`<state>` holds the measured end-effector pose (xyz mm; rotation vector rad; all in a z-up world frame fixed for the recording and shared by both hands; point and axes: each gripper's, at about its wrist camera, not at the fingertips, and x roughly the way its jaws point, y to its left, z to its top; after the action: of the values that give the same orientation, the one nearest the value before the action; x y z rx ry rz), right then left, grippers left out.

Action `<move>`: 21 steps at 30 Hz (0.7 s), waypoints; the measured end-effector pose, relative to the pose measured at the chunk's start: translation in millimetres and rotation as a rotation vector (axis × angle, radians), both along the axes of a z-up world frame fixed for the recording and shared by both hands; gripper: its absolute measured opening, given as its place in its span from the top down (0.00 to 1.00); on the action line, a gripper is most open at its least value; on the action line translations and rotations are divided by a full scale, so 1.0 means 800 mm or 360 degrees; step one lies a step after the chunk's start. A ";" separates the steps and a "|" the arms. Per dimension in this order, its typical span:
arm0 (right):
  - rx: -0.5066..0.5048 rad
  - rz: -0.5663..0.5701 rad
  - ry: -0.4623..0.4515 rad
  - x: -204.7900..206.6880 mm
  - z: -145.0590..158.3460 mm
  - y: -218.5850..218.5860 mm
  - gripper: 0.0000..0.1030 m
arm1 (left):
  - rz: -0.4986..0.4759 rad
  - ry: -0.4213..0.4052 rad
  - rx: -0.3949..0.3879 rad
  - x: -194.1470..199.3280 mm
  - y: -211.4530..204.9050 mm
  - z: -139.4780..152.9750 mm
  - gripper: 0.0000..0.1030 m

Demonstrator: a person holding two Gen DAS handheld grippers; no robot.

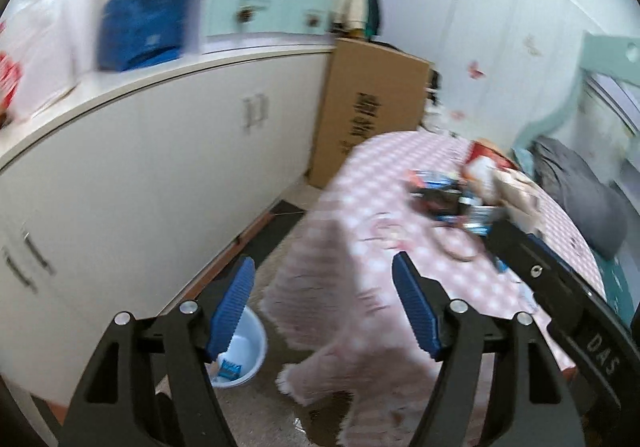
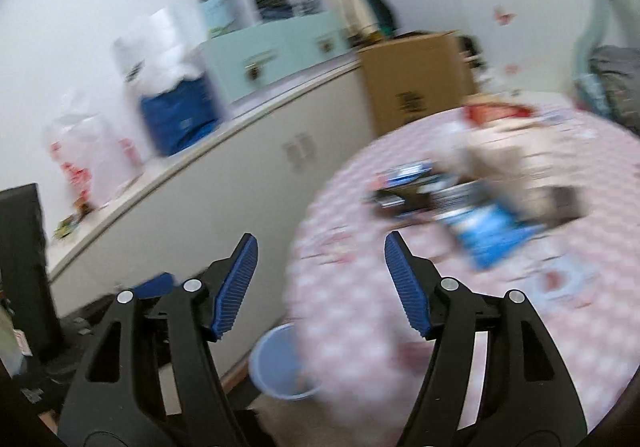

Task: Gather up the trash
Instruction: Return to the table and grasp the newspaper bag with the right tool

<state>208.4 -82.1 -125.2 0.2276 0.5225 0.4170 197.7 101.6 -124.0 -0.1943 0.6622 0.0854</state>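
Note:
A pile of wrappers (image 1: pixel 452 199) lies on a round table with a pink checked cloth (image 1: pixel 460 287). In the right wrist view the pile shows a blue packet (image 2: pixel 488 231) and dark wrappers (image 2: pixel 408 191), all blurred. A pale bin (image 1: pixel 252 343) stands on the floor by the table, with a blue wrapper (image 1: pixel 230 369) inside. My left gripper (image 1: pixel 324 259) hangs open above the table's edge and holds nothing. My right gripper (image 2: pixel 322 238) is open too, over the cloth (image 2: pixel 360 307) short of the pile, with the bin (image 2: pixel 276 359) below it. The right gripper's black body (image 1: pixel 560 287) reaches over the table.
A long white cabinet (image 1: pixel 160 167) runs along the left wall, with a blue bag (image 1: pixel 140 31) and plastic bags on top. A tall cardboard box (image 1: pixel 372 107) stands behind the table. A red packet (image 2: pixel 496 113) lies at the table's far side. A grey bundle (image 1: pixel 580 191) lies at the right.

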 end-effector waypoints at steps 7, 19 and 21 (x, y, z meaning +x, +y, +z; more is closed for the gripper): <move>-0.0152 -0.0243 0.0137 0.050 -0.008 -0.101 0.36 | -0.0162 0.0074 0.0044 0.049 -0.065 -0.013 0.32; -0.0530 -0.0180 0.0176 0.125 -0.030 -0.082 0.67 | -0.0267 0.0173 0.0094 0.102 -0.102 -0.038 0.32; -0.0499 -0.0157 0.0164 0.129 -0.029 -0.088 0.73 | -0.0267 0.0171 0.0100 0.109 -0.105 -0.038 0.32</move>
<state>311.8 -152.7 -148.2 -0.0274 0.6670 0.2234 285.1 17.5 -154.3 -0.0731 0.7797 -0.0446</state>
